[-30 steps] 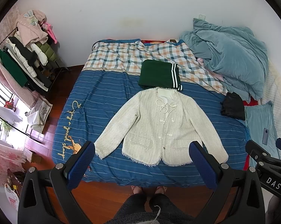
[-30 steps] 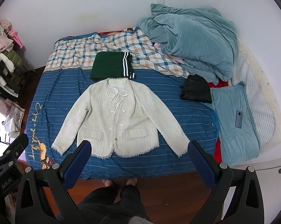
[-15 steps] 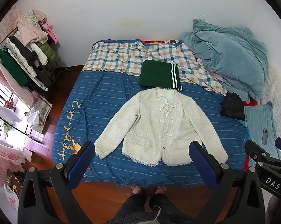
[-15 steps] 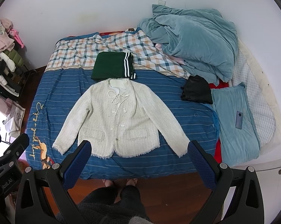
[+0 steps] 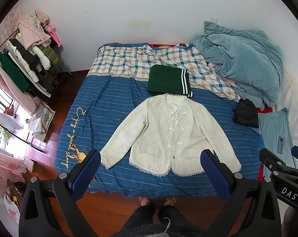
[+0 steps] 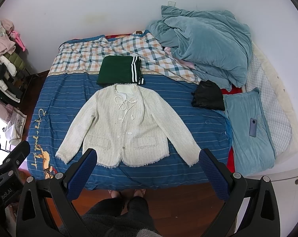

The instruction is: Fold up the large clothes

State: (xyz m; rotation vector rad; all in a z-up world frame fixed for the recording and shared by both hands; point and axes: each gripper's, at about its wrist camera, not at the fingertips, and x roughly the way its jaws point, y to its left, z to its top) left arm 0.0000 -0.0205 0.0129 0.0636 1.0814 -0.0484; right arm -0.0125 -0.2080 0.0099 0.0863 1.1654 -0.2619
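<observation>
The left claw (image 5: 150, 156) hangs above the foot of the bed (image 5: 109, 106), released, its blue fingers (image 5: 85, 174) spread wide with nothing between them. The right claw (image 6: 148, 155) is likewise released and empty, fingers (image 6: 213, 175) well apart, held over the same edge of the bed. In the left view the right claw's body shows at 4 o'clock; in the right view the left claw's body shows at 8 o'clock.

Ahead of both claws, toward 12 o'clock, the jacket (image 5: 168, 134) (image 6: 125, 126) lies flat and face up on the blue striped bedspread, buttoned, collar pointing away, both sleeves angled out and down. Its fringed hem lies near the bed's near edge. Neither claw touches it.

Just beyond the collar, a folded green garment (image 5: 166, 80) (image 6: 117, 70) with white stripes lies touching or nearly touching the jacket. At 2 o'clock a teal duvet (image 6: 204, 41) is heaped against the wall. At 3 o'clock a black garment (image 6: 208, 95) lies beside a teal pillow (image 6: 247, 134), and a phone (image 6: 253, 127) lies on the pillow. At 9 o'clock in the left view a clothes rack (image 5: 24, 67) stands by the wall. The person's feet (image 5: 156, 200) stand on the wooden floor at 6 o'clock.
</observation>
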